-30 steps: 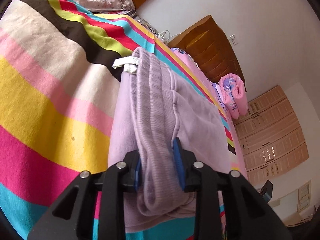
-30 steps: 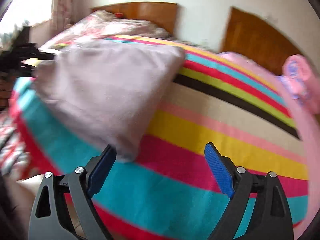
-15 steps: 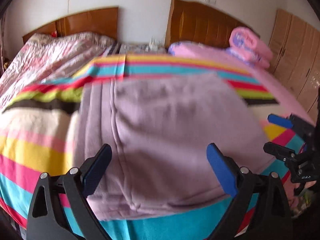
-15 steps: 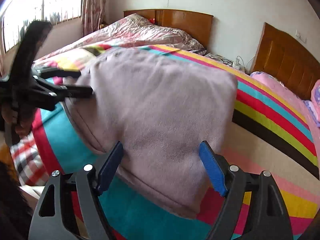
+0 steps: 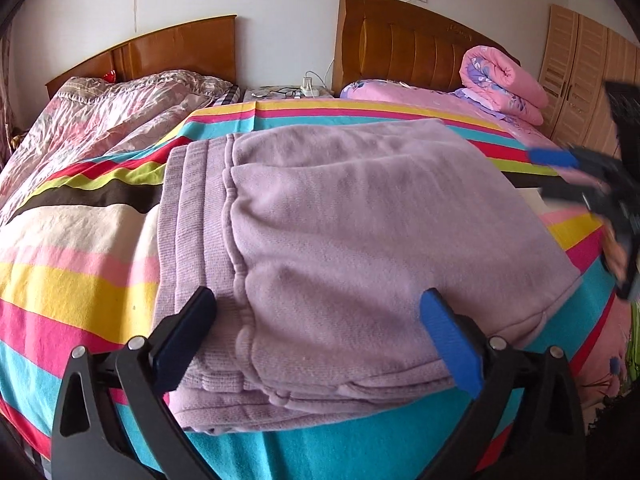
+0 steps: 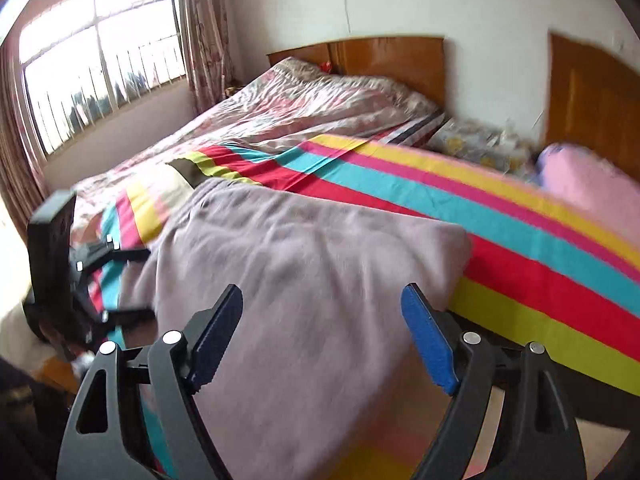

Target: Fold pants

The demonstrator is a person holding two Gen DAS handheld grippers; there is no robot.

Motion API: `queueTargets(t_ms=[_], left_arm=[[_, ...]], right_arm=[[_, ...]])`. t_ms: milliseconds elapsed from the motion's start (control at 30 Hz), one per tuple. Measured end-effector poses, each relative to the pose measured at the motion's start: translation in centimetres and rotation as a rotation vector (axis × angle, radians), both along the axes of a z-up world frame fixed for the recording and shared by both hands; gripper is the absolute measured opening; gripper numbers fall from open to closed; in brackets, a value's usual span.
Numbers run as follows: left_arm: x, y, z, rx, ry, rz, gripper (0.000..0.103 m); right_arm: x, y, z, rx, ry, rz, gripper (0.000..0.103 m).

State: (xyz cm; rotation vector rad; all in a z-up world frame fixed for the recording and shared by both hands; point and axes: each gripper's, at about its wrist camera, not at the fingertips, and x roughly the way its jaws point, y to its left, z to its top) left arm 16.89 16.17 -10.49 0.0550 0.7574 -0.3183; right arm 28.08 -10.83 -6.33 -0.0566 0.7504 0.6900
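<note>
Striped in bright yellow, pink, teal and red, the bed cover (image 5: 80,300) carries the folded lilac fleece pants (image 5: 340,240) at its near edge, waistband ribbing toward nine o'clock in the left wrist view. The left gripper (image 5: 316,320) hovers over the pants' near edge; its jaws have just been opening and now stand wide, pads clear of the cloth. The right gripper (image 6: 322,316), blurred, hangs above the pants' other end with jaws spread, holding nothing. A rolled pink floral quilt (image 5: 504,80) lies at two o'clock.
</note>
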Motion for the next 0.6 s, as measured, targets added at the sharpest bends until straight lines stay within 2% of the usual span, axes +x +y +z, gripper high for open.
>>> queueTargets(t_ms=[67, 133, 233, 267, 333, 400, 433, 467, 500, 533, 567, 600], left_arm=[[-0.1, 0.1, 0.0, -0.005, -0.002, -0.004, 0.102], [-0.1, 0.2, -0.1, -0.010, -0.004, -0.004, 0.102], [-0.3, 0.6, -0.3, -0.025, -0.017, -0.007, 0.102], [-0.3, 0.7, -0.3, -0.029, -0.020, -0.008, 0.101], [-0.4, 0.8, -0.4, -0.032, -0.024, -0.009, 0.102], [-0.4, 0.8, -0.4, -0.032, -0.025, -0.011, 0.102], [-0.4, 0.8, -0.4, -0.033, -0.025, -0.011, 0.102], [-0.4, 0.9, -0.4, -0.037, -0.025, -0.012, 0.102], [-0.4, 0.9, -0.5, -0.041, -0.025, -0.013, 0.102], [-0.5, 1.1, -0.5, -0.046, -0.027, -0.015, 0.102], [-0.6, 1.1, -0.5, -0.050, -0.028, -0.015, 0.102], [-0.6, 1.2, -0.5, -0.056, -0.031, -0.016, 0.102]], right_arm=[[2.9, 0.5, -1.2, -0.036, 0.025, 0.000, 0.080], [6.5, 0.4, -2.6, -0.113, 0.040, -0.065, 0.081], [9.6, -1.3, -1.4, -0.013, 0.037, -0.193, 0.081], [9.9, -1.3, -0.6, 0.013, 0.024, -0.202, 0.081], [10.3, -0.1, 0.6, 0.042, 0.006, -0.149, 0.083], [10.2, 2.0, 0.1, -0.021, 0.025, -0.053, 0.089], [10.3, 3.1, -0.8, -0.099, 0.040, -0.012, 0.089], [10.7, 3.7, -1.8, -0.191, 0.043, -0.031, 0.088], [11.4, 3.6, -2.6, -0.276, 0.032, -0.119, 0.088], [12.0, 3.3, -2.8, -0.310, 0.037, -0.188, 0.087], [12.4, 3.2, -2.5, -0.296, 0.053, -0.239, 0.086], [12.2, 3.6, -1.3, -0.232, 0.051, -0.249, 0.086]])
